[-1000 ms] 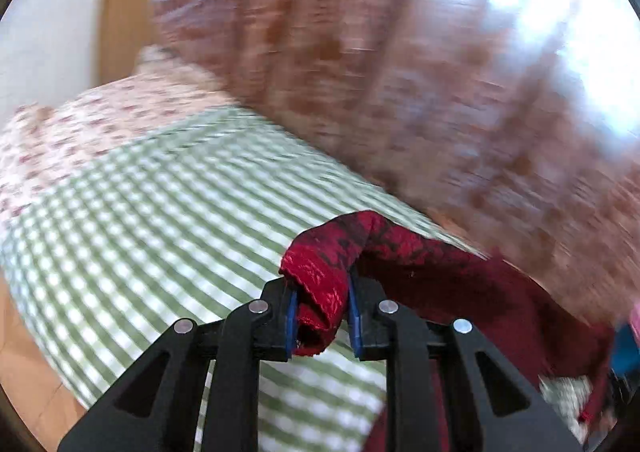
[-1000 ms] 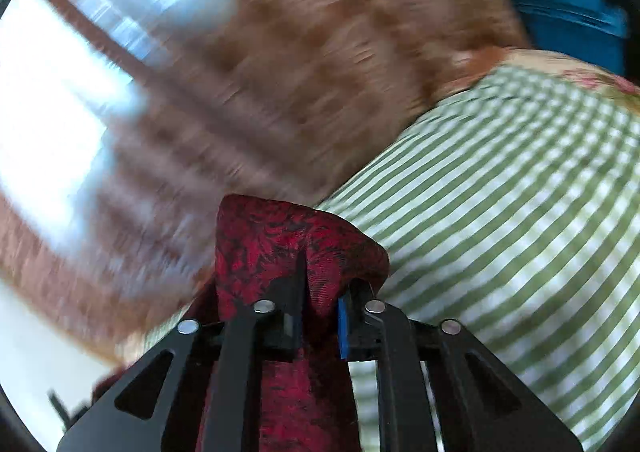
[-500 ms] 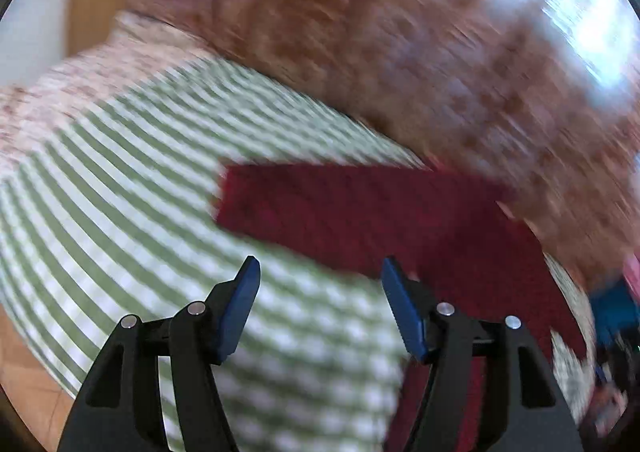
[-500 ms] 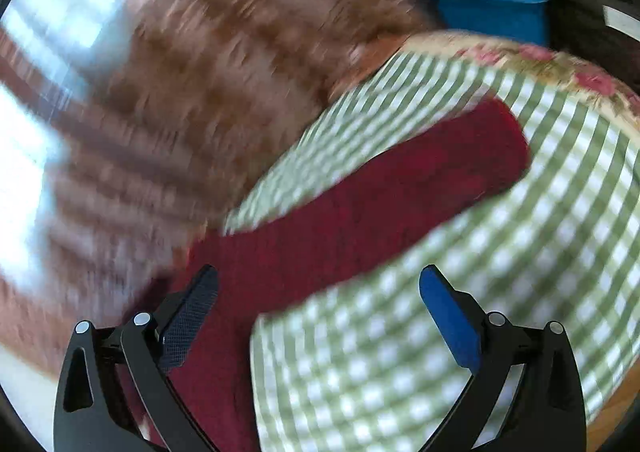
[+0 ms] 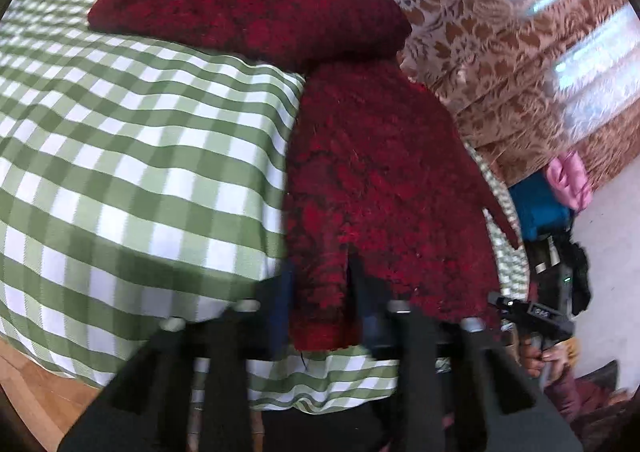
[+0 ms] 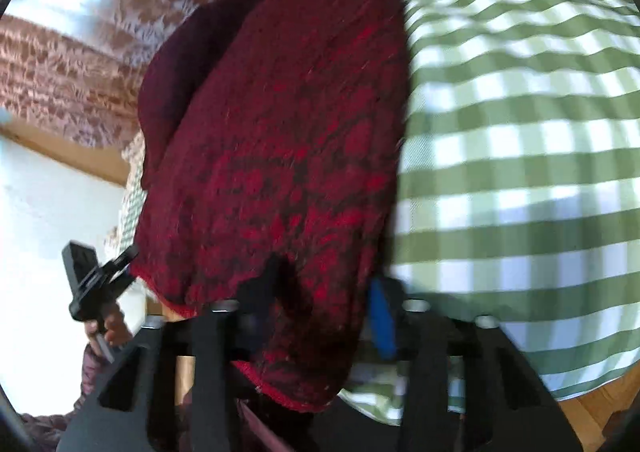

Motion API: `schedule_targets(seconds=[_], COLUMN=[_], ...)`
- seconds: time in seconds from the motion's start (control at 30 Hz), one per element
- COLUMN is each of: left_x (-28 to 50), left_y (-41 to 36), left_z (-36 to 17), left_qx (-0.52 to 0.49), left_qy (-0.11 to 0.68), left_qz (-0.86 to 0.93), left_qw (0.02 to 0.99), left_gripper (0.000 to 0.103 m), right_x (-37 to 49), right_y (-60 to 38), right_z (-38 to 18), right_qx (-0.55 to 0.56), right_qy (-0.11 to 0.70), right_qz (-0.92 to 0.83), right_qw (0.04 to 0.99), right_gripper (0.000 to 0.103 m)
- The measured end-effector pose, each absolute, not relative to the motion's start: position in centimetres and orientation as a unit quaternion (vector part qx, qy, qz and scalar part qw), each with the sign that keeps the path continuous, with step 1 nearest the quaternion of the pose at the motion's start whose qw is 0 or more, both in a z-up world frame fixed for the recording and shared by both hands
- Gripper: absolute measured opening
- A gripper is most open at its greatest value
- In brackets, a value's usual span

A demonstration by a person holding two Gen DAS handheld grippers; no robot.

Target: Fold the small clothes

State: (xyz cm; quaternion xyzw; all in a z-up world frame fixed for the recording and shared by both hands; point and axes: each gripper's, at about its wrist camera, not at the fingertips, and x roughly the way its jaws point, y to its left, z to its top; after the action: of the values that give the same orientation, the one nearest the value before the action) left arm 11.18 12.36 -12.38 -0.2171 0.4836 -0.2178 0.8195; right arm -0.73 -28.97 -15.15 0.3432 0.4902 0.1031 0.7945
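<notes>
A small dark red knitted sweater (image 5: 372, 156) lies on a green and white checked tablecloth (image 5: 132, 148), one sleeve stretched out to the far left. My left gripper (image 5: 320, 304) is shut on the sweater's near hem at its left corner. In the right wrist view the sweater (image 6: 288, 156) fills the middle. My right gripper (image 6: 320, 312) is shut on the hem at its right corner, by the cloth (image 6: 520, 156). Each view shows the other gripper off to the side.
A brown patterned curtain (image 5: 500, 32) hangs behind the table. A blue object (image 5: 536, 208) and a pink one (image 5: 568, 180) sit at the right. Wooden floor (image 5: 36, 396) shows below the table's near edge. A white wall (image 6: 48, 220) is at the left.
One second ago both grippers held the sweater up. They let go and opened as it lay spread on the cloth. Now both have closed on its near hem.
</notes>
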Motion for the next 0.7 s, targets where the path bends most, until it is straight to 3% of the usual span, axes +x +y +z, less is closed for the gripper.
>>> schedule_targets(seconds=[0.1, 0.27, 0.47, 0.53, 0.57, 0.63, 0.67, 0.7], left_x=[10.2, 7.0, 5.3, 5.0, 4.7, 4.6, 4.8, 5.2], left_y=[12.0, 10.7, 8.0, 7.8, 7.9, 9.1, 10.2, 11.3], left_z=[-10.6, -6.5, -10.5, -11.1, -10.7, -9.5, -8.8, -8.3], left_qx=[-0.205, -0.175, -0.110, -0.100, -0.103, -0.117, -0.124, -0.133], left_qy=[0.469, 0.454, 0.527, 0.538, 0.533, 0.513, 0.495, 0.482], left_qz=[-0.215, -0.246, -0.199, -0.190, -0.194, -0.188, -0.169, -0.152], left_qw=[0.831, 0.838, 0.819, 0.815, 0.817, 0.829, 0.843, 0.852], left_gripper=[0.015, 0.014, 0.015, 0.020, 0.026, 0.051, 0.060, 0.061], right_x=[-1.1, -2.2, -2.8, -2.6, -2.8, -2.9, -3.1, -3.2], right_y=[-28.6, -29.8, -30.5, -30.3, -30.4, -31.1, -31.5, -31.8], right_z=[-12.3, -7.4, -12.6, -13.5, -13.5, -12.4, -11.5, -10.6], right_qx=[0.297, 0.245, 0.214, 0.211, 0.212, 0.208, 0.201, 0.197], right_qy=[0.475, 0.436, 0.512, 0.521, 0.519, 0.517, 0.505, 0.488], right_qz=[0.101, 0.096, 0.062, 0.061, 0.063, 0.056, 0.045, 0.043], right_qw=[0.822, 0.860, 0.829, 0.825, 0.825, 0.828, 0.838, 0.849], right_gripper=[0.018, 0.016, 0.016, 0.016, 0.019, 0.042, 0.060, 0.066])
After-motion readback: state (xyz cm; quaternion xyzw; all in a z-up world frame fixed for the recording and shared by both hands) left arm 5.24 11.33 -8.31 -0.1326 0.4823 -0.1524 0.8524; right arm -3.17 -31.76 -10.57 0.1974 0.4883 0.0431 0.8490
